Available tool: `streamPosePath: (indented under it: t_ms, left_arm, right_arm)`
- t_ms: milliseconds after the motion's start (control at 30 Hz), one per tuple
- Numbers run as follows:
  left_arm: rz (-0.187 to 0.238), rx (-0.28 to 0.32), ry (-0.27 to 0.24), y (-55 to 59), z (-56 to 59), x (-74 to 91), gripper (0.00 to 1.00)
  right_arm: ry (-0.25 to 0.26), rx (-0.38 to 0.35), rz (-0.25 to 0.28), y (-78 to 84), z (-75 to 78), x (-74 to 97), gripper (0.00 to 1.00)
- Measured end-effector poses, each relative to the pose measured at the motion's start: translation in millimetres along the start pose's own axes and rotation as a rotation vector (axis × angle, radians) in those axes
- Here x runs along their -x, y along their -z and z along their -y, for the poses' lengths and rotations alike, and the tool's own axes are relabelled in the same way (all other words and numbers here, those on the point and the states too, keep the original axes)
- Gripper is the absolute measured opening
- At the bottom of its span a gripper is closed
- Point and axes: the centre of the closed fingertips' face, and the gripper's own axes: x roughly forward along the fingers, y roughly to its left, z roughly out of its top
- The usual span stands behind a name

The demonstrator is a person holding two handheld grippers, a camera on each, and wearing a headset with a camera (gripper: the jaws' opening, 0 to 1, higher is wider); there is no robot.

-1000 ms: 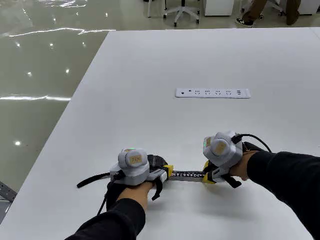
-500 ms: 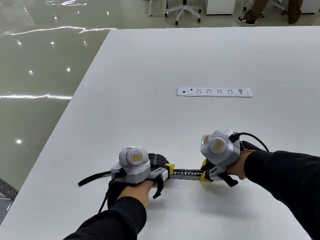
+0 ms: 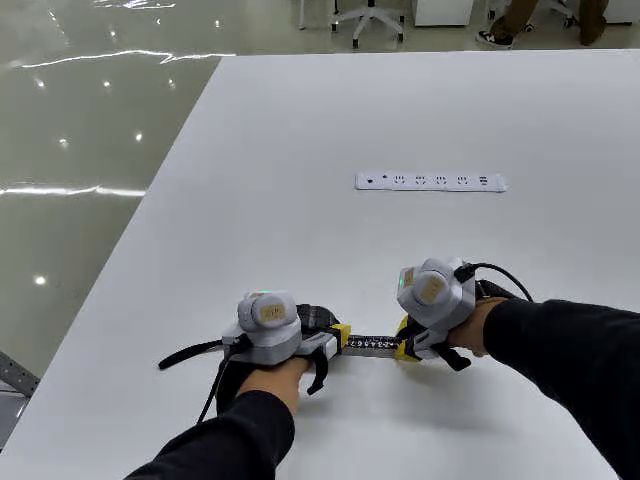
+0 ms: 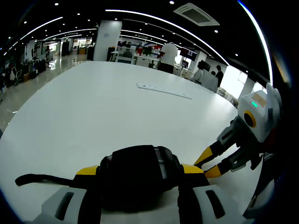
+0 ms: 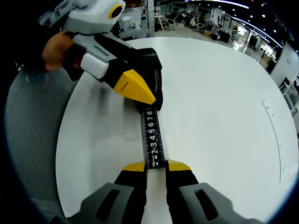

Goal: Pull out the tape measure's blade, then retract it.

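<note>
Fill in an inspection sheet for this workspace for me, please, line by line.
Surface: white table, bare around the work.
Job's things: black tape measure case on the table; its blade is out a short way, lying flat with the numbers up.
Clutter: white power strip, farther up the table and apart from the work.
Grippers: left gripper clamped on the case; right gripper closed on the blade's end.
Cables: black cable looping behind the right gripper; black strap trailing on the table beside the case.
Surroundings: glossy floor, chair base, people standing in the distance.
</note>
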Motion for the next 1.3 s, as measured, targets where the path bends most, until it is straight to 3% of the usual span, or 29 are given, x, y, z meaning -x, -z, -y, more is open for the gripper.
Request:
streamPosePath:
  t_ms: [367,467,1067,1200,1233,1300]
  left_arm:
    - [-0.002,0.004,0.004,0.4,-0.5,-0.8,0.62]
    - [-0.002,0.007,0.007,0.3,-0.5,-0.7,0.62]
    - [0.000,0.012,0.009,-0.5,-0.1,-0.8,0.61]
    - [0.000,-0.022,0.006,0.0,1.8,-1.0,0.61]
    - [-0.002,-0.053,0.004,0.0,2.6,-1.6,0.61]
    - [-0.001,-0.042,0.002,-0.6,1.4,-1.7,0.61]
  right_arm:
    - [-0.001,0.000,0.009,-5.2,2.1,-3.9,0.10]
    - [0.008,-0.044,0.026,-7.4,2.6,-5.5,0.10]
    - [0.009,-0.023,0.033,-14.6,0.3,-9.2,0.10]
    - [0.012,-0.019,0.037,-16.1,-0.5,-10.4,0.10]
    - [0.012,-0.018,0.035,-17.0,-0.8,-11.0,0.10]
    - [0.012,-0.012,0.031,-17.7,-0.4,-11.5,0.10]
